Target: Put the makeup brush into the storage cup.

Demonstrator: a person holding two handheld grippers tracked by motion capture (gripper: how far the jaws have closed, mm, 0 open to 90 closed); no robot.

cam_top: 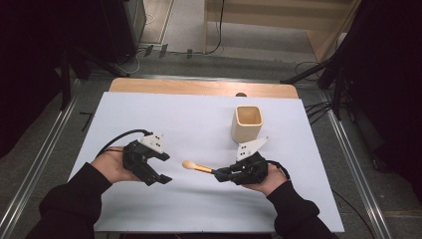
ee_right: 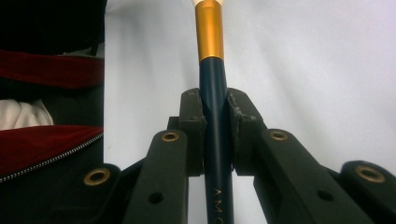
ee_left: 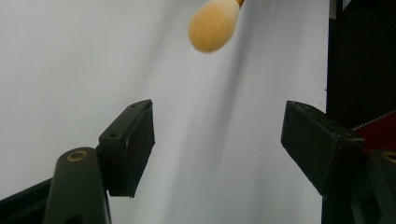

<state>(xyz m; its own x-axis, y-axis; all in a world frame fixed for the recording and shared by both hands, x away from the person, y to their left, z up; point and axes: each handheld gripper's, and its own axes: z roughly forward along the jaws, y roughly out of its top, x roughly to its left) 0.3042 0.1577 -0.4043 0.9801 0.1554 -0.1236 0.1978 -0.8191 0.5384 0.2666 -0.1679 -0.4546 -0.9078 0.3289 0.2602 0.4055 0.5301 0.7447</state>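
A person seated at a white-covered counter (cam_top: 199, 209) works a hand-held gripper in each hand. The right hand-held gripper (cam_top: 219, 175) is clamped on the dark handle of a makeup brush (cam_top: 198, 168), its jaws pressed against both sides of the shaft just below the gold ferrule, as the right gripper view shows (ee_right: 215, 121). The brush is held clear above the counter, roughly level, with its pale round head pointing toward the left hand-held gripper (cam_top: 160, 172). That gripper stands with its jaws spread wide and nothing between them (ee_left: 218, 140); the brush head (ee_left: 214, 24) hangs just beyond its tips, not touching them. A cream-coloured square cup (cam_top: 247, 124) stands upright on the counter behind the right hand, apart from both grippers. Black sleeves (cam_top: 64, 204) cover both forearms.
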